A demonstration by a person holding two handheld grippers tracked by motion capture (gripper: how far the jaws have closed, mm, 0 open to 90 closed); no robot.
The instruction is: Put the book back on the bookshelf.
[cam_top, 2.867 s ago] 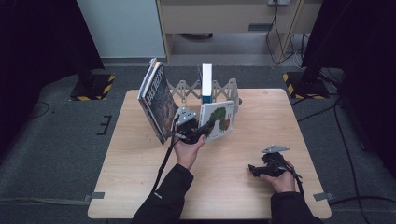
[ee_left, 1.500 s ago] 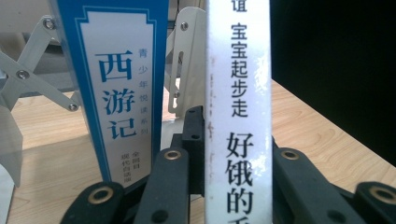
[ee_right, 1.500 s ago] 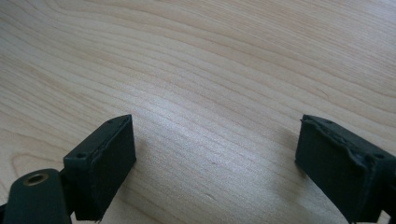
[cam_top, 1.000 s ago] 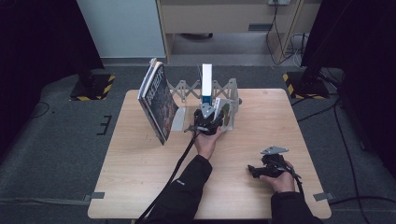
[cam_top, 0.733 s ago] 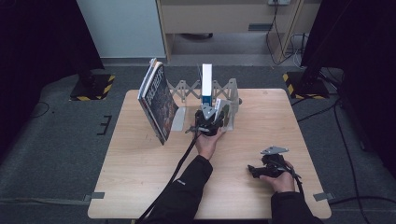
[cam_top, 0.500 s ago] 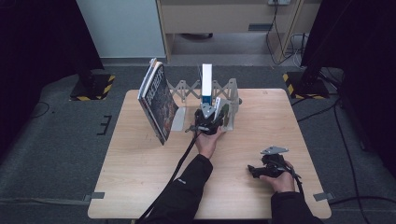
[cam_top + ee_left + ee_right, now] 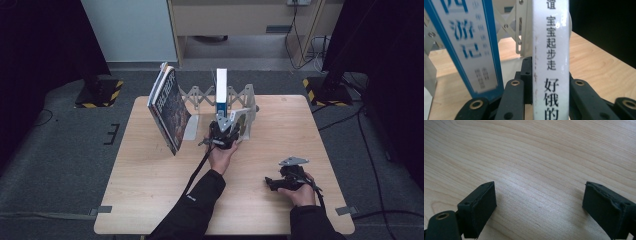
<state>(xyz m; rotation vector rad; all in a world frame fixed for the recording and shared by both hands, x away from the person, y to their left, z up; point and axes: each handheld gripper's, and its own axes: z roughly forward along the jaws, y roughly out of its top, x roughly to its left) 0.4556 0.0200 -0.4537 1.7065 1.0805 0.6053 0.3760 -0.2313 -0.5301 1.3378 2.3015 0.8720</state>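
The left tool pinches a thin white book upright by its spine, just beside a blue-edged book in the rack. The right tool rests spread over the bare desk.

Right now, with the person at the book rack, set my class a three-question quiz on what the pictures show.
1. True or false: the left gripper is shut on the thin white book.
2. Which book stands upright in the expanding book rack? A: the blue-edged book; B: the large dark book.
3. Fill in: the right gripper is ____, over bare table.

Key: 1 true. 2 A; the large dark book leans beside the rack's left end. 3 open.
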